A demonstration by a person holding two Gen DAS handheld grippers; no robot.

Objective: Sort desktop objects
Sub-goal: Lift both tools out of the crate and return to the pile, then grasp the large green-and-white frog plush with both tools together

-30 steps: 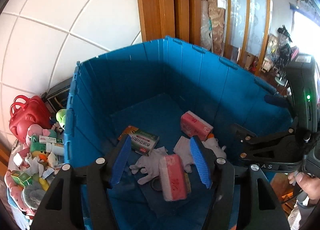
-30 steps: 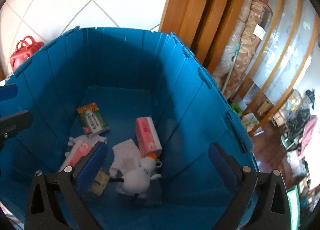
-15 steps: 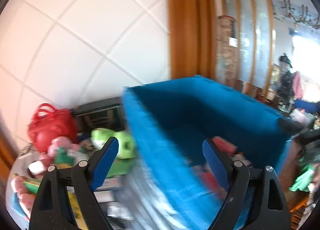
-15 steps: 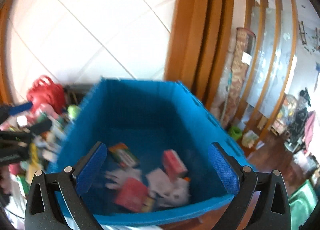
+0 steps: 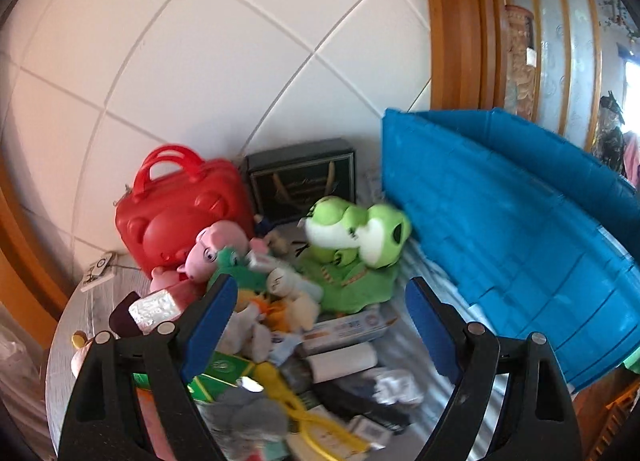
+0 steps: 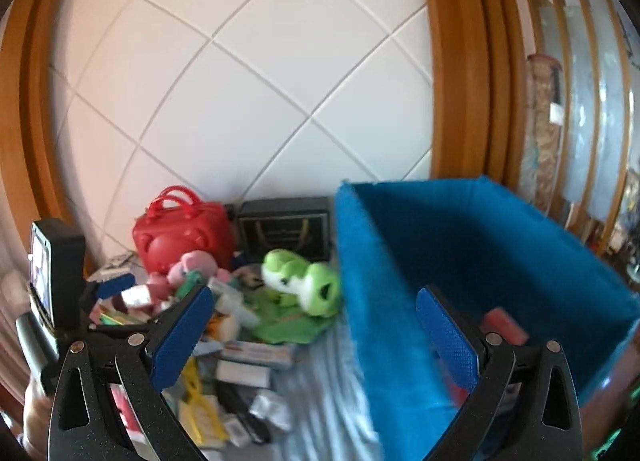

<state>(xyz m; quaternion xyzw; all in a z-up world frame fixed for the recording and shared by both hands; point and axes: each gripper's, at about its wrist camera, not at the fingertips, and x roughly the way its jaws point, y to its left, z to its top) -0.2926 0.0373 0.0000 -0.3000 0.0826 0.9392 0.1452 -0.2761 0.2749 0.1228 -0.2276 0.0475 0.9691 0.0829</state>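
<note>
- The heap of desktop objects (image 5: 280, 325) lies on the table (image 6: 320, 393), left of the blue crate (image 5: 520, 245) — a green frog plush (image 5: 356, 233) sits at its far right, just beside the crate wall.
- A red case (image 5: 180, 205) and a dark box (image 5: 304, 181) stand behind, against the tiled wall.
- Left hand-held gripper (image 5: 316, 325): jaws wide, having just been opening, nothing between them.
- Right hand-held gripper (image 6: 312, 337): wide — empty, above the crate's near left wall.

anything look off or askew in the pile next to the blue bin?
Nothing damaged or spilled that I can see. The pile is just a loose heap: the green frog plush is tipped over against the blue bin, and boxes lie at mixed angles. Lower items are too blurred to judge.
</note>
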